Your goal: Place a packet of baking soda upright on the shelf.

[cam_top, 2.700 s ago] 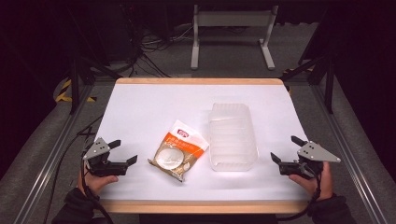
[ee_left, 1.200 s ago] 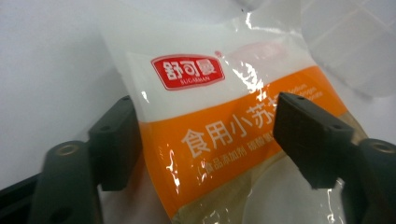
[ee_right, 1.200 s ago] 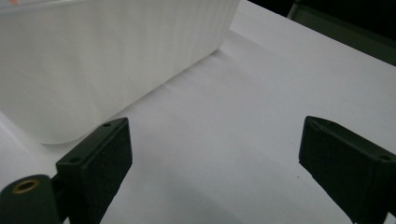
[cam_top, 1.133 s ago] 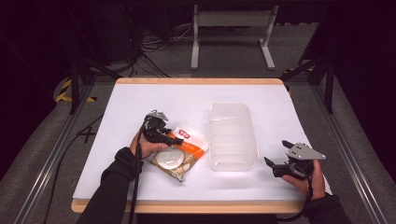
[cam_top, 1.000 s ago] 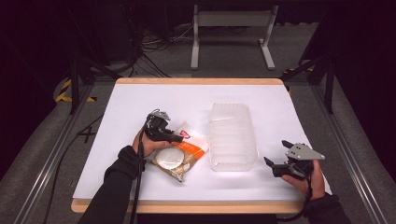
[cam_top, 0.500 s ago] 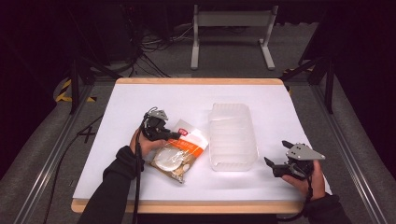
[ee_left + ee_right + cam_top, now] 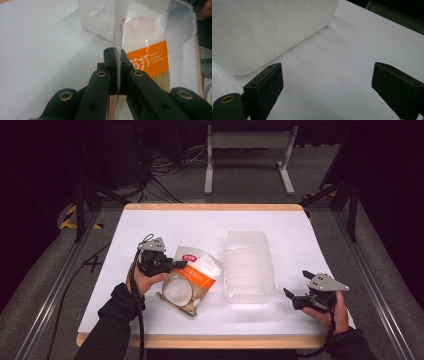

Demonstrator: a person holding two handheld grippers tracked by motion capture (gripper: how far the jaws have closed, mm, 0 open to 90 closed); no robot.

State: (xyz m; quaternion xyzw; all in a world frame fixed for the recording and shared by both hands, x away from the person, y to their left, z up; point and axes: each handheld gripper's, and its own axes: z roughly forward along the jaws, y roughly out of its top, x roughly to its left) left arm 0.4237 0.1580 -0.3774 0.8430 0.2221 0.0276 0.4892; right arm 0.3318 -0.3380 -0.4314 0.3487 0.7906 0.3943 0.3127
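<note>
A snack bag [image 7: 192,277] with an orange band and a clear window lies left of centre on the white table, its near-left end lifted. My left gripper [image 7: 176,265] is shut on the bag's thin sealed edge [image 7: 117,47]; its jaws have just been closing, and the film is pinched between the pads [image 7: 110,65]. The orange label with white lettering [image 7: 147,61] hangs to the right of the jaws. A clear plastic tub [image 7: 248,265] stands upside down right of the bag. My right gripper [image 7: 295,299] rests open at the table's front right, nothing between its fingers [image 7: 265,86], with the tub's wall [image 7: 269,32] ahead.
The white table sheet [image 7: 165,227] has a wooden edge [image 7: 200,340] at the front. Metal rails run along both sides of the table, and a stand with cables is on the floor behind it.
My left gripper came in from the front left, closed on the bag's edge and has lifted that end up off the table. The right gripper has stayed in place.
</note>
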